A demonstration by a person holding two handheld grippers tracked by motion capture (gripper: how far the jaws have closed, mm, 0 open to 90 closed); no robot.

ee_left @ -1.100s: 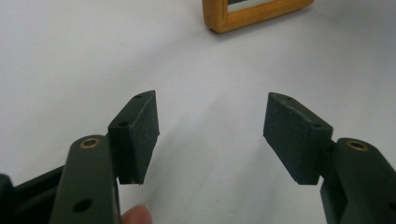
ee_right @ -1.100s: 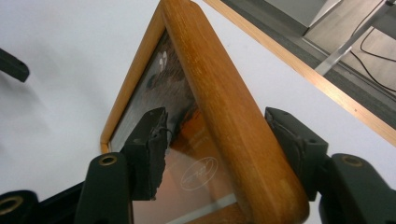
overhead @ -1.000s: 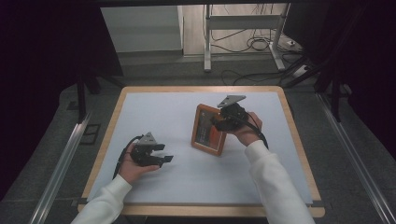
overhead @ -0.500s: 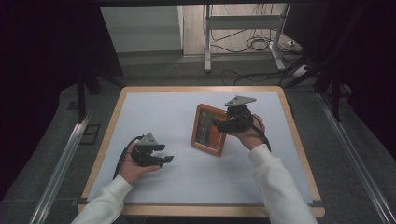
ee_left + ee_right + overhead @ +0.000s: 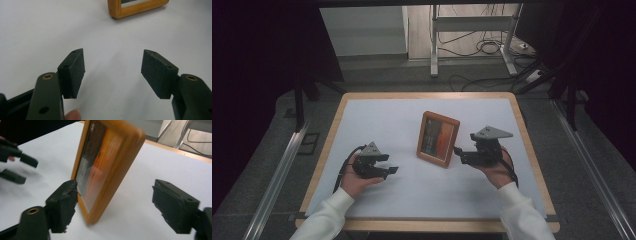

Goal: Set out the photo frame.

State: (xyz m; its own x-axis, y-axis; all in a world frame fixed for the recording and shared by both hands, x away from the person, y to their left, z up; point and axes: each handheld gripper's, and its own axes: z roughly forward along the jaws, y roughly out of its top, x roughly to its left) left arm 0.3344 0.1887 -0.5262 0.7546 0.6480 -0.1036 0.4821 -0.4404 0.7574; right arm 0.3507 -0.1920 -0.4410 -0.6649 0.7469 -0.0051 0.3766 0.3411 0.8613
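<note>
Photo frame (image 5: 438, 138) stands upright; right gripper (image 5: 460, 155) beside it, jaws apart, prob. just let go. Left gripper (image 5: 390, 166) apart too, farther off.

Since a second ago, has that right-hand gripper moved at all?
Yes. The right gripper has pulled back toward the table's near edge, away from the picture frame.

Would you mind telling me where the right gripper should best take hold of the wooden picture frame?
Probably by its near side rail. The picture frame stands upright, edge-on to the right gripper, whose open jaws sit either side of that thin wooden rail. Come straight in from the person's right and close across its thickness, front and back.
</note>
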